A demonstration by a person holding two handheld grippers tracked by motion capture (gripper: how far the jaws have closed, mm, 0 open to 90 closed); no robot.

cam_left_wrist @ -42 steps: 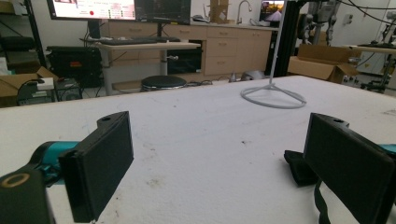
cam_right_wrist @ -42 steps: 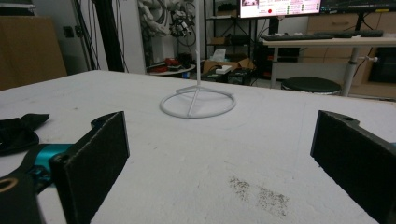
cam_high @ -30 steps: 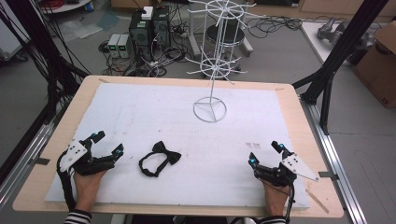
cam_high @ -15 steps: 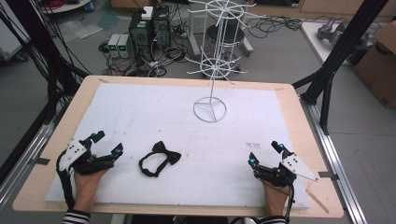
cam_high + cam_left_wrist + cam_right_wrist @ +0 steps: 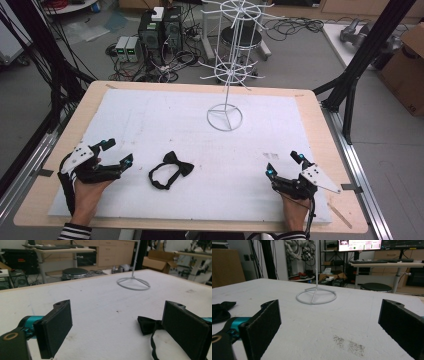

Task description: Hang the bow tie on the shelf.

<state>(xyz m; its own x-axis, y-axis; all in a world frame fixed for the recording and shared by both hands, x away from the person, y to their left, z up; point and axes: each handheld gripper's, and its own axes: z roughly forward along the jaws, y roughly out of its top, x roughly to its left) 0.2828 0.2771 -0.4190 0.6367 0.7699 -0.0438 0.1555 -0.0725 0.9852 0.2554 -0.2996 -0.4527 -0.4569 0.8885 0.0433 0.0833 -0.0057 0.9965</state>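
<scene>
Bow tie (image 5: pixel 172 167) | long axis diagonal, bow end far-right | both tools gaping, empty

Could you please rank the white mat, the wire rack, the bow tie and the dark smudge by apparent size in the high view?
1. White mat
2. Wire rack
3. Bow tie
4. Dark smudge
</scene>
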